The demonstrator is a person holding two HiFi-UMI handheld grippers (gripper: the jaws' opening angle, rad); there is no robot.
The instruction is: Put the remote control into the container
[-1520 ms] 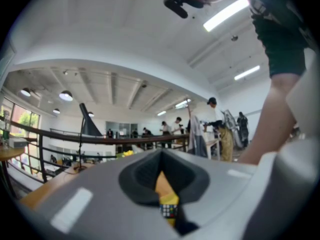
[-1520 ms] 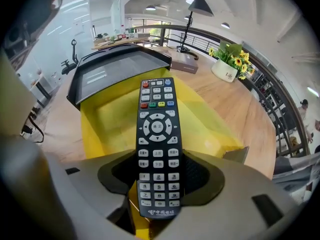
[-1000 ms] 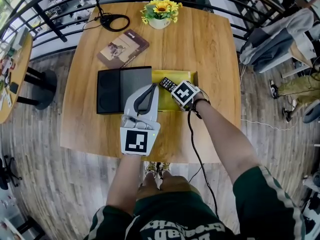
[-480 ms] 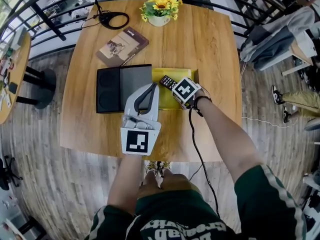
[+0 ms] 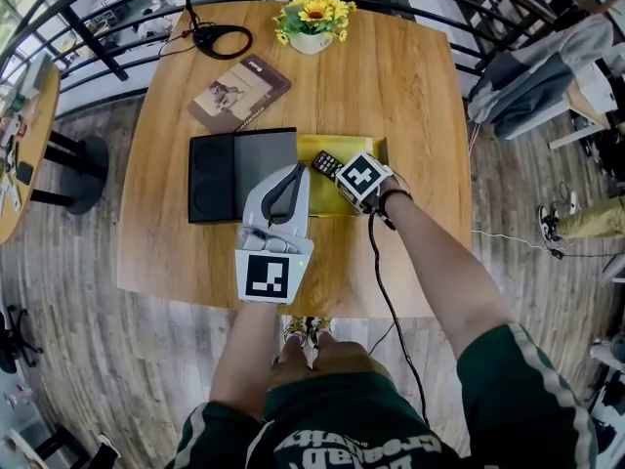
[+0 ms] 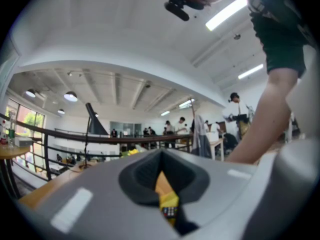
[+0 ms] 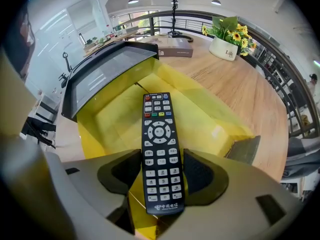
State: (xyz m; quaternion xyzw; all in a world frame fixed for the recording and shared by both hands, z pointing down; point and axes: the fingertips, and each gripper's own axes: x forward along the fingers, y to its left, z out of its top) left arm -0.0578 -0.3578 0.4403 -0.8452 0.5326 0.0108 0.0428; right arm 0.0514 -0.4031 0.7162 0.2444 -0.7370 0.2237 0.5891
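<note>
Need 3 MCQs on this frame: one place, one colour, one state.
1. The remote control is: A over the open container; B on the book; C beside the flower pot.
2. The container is: A red; B yellow; C white.
3. The right hand-held gripper is: A open, empty; B shut, empty; C shut on the remote control.
Key: 1A, its front end juts over the container's hollow; 2B, its walls and floor are yellow; 3C, both jaws press the remote control's sides.
</note>
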